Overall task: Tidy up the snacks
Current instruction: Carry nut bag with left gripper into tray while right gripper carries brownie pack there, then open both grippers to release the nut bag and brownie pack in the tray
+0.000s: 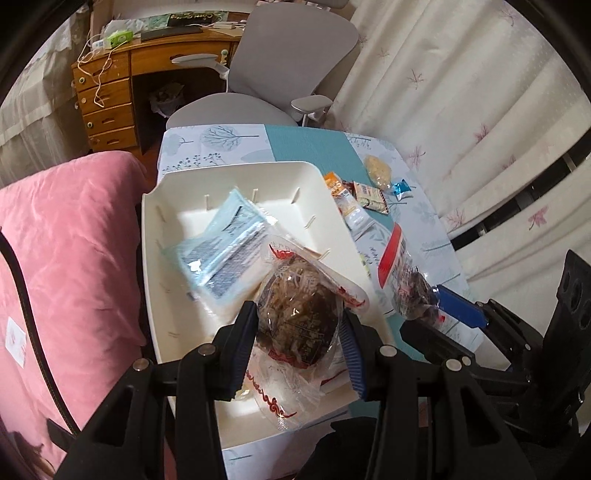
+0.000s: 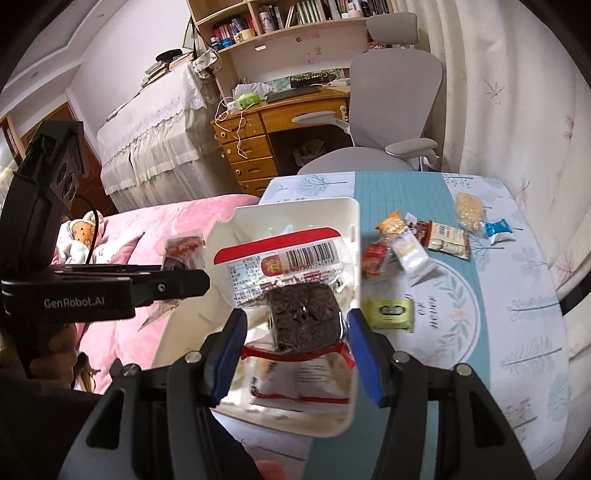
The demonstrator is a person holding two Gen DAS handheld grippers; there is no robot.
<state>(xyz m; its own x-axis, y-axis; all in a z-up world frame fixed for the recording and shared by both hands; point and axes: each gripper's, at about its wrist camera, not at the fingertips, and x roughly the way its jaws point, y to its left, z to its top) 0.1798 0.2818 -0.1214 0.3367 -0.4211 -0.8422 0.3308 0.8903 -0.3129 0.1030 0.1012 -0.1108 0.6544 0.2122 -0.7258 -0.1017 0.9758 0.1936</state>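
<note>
The bench (image 2: pixel 480 332) carries a white tray (image 1: pixel 236 177) at its bed-side edge, likely the collecting bin, while loose small packets (image 2: pixel 410 254) wait beside it. Over the tray, the left gripper (image 1: pixel 295 332) clamps a clear-wrapped brown snack (image 1: pixel 295 314) between its jaws. The right gripper (image 2: pixel 295 332) likewise grips a red-labelled dark cake packet (image 2: pixel 301 317), apparently bound for the tray.

Grey office chair (image 2: pixel 391 122) stands before a wooden writing desk (image 2: pixel 258 147) with drawers. Bookshelf (image 2: pixel 295 18) above. Pale floral curtains (image 1: pixel 461 110) at right. Pink bedding (image 1: pixel 66 240) at left.
</note>
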